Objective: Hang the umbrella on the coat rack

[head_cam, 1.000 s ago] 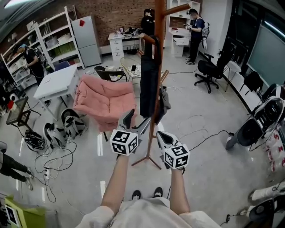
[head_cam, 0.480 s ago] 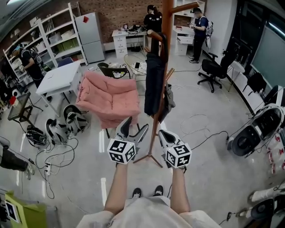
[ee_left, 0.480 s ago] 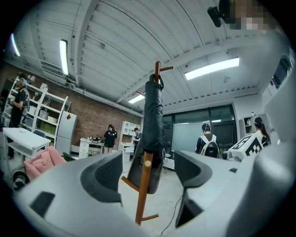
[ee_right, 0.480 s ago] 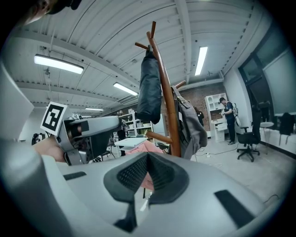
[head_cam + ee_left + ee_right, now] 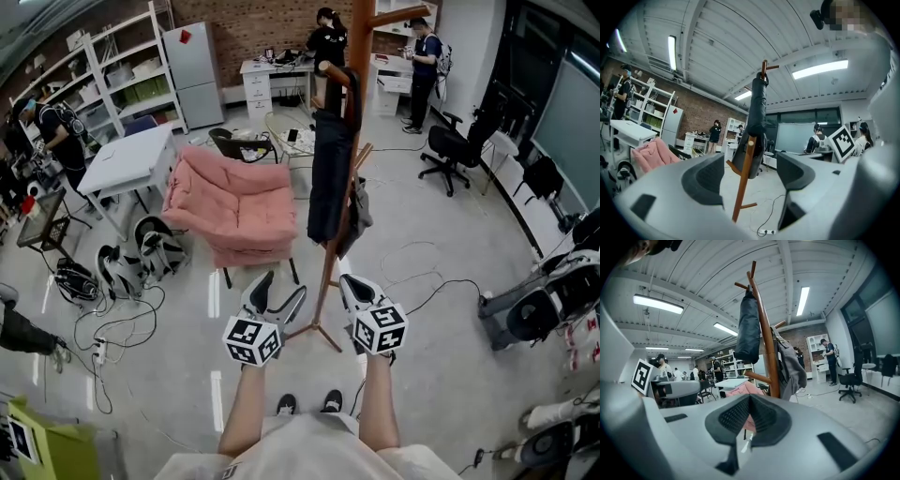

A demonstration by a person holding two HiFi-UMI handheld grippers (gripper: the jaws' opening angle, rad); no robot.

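While both grippers sit low and close to my body, I record them as idle. The left gripper [image 5: 279,292] has its jaws spread; its own view shows nothing between them except floor and the rack [image 5: 327,272] beyond. The right gripper [image 5: 352,287] has its jaws pressed together on nothing, the pads meeting along their edges in its own view. Neither gripper touches the rack, whose foot stands on the floor just ahead, between the two in the head view.

Higher up the pole, the umbrella [image 5: 329,173] hangs folded and upright. Its curved handle is hooked over a side peg [image 5: 330,73], so its weight drops straight down close beside the pole. I judge this a stable hang, since the rack alone carries it and no jaw is near it. A grey garment [image 5: 360,208] hangs lower, on the other side of the pole.

On that evidence I judge the task done, with no further handling called for.

Beyond the rack, a pink chair [image 5: 230,202] stands to its left, clear of the umbrella. A white table [image 5: 127,159] lies farther left. People stand at desks by the far brick wall, well apart from the rack.
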